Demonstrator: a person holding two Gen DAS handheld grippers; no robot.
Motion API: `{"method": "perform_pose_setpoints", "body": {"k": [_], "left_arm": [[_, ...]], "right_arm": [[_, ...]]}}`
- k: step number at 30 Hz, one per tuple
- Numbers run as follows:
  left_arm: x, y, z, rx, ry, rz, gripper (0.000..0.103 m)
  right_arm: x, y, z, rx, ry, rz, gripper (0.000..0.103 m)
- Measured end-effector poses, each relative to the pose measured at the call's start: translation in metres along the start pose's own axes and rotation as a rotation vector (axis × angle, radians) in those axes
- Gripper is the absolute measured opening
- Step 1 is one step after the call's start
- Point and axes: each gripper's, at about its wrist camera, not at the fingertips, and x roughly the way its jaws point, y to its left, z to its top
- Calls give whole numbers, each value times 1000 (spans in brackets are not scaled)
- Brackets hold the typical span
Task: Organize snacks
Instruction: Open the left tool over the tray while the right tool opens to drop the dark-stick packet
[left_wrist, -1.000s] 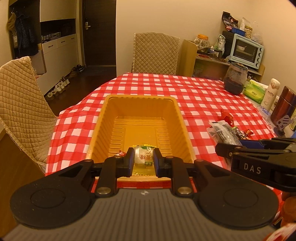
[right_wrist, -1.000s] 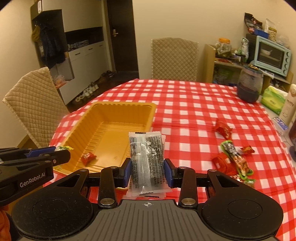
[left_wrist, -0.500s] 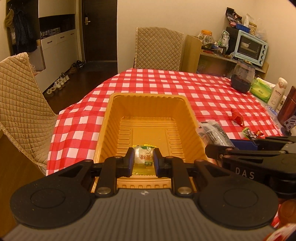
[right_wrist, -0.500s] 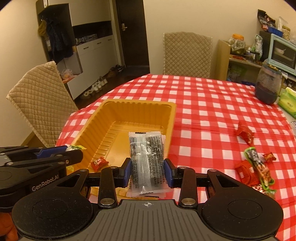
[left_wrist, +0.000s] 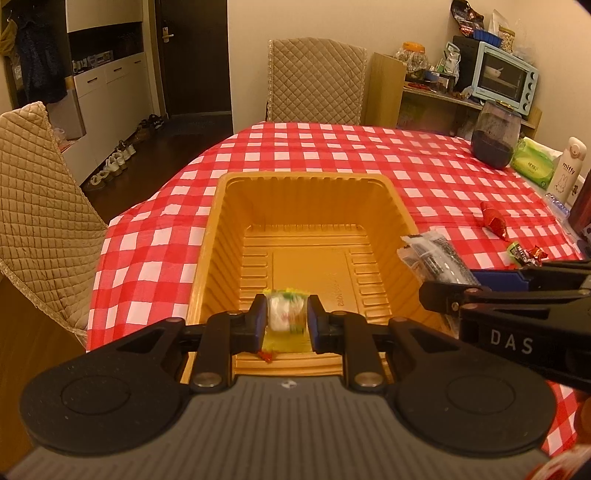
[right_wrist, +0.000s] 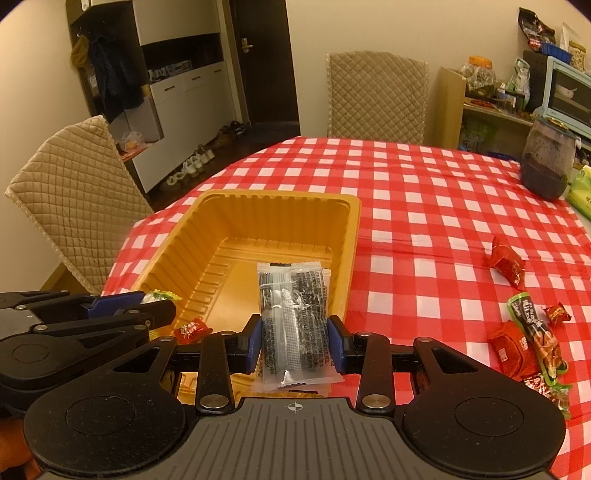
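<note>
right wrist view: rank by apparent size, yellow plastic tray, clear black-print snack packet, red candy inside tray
1. Yellow plastic tray, largest.
2. Clear black-print snack packet, though its nearness to the camera inflates it.
3. Red candy inside the tray, smallest.

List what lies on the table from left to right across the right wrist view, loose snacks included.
Yellow tray → clear packet in the right gripper → red wrapper → dark jar.

yellow-green snack (left_wrist: 287, 315) blurred above orange tray (left_wrist: 221, 221), clear dark packet (right_wrist: 293, 321) upright over tray edge
</note>
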Motion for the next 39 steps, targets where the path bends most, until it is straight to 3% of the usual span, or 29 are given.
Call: {"method": "perform_pose_setpoints", "body": {"k": [1, 17, 22, 23, 25, 26, 39], "left_arm": [[0, 1, -1, 0, -3, 6, 36], [-18, 25, -13, -62, -10, 62, 38], [-21, 29, -13, -70, -18, 64, 43], [-21, 30, -12, -73, -20, 67, 46], [-22, 31, -12, -79, -21, 68, 47], [-22, 32, -12, -81, -20, 69, 48], [-42, 7, -20, -63, -30, 42, 70]], "right_arm": [[1, 0, 0, 2, 0, 0, 38], [7, 10, 3, 5, 4, 33, 38], [10, 14, 7, 2, -8, 97, 38], [10, 13, 8, 5, -8, 105, 40], [10, 12, 8, 17, -10, 100, 59], [9, 11, 7, 21, -13, 99, 61], [-29, -12, -12, 45, -19, 1, 62]]}}
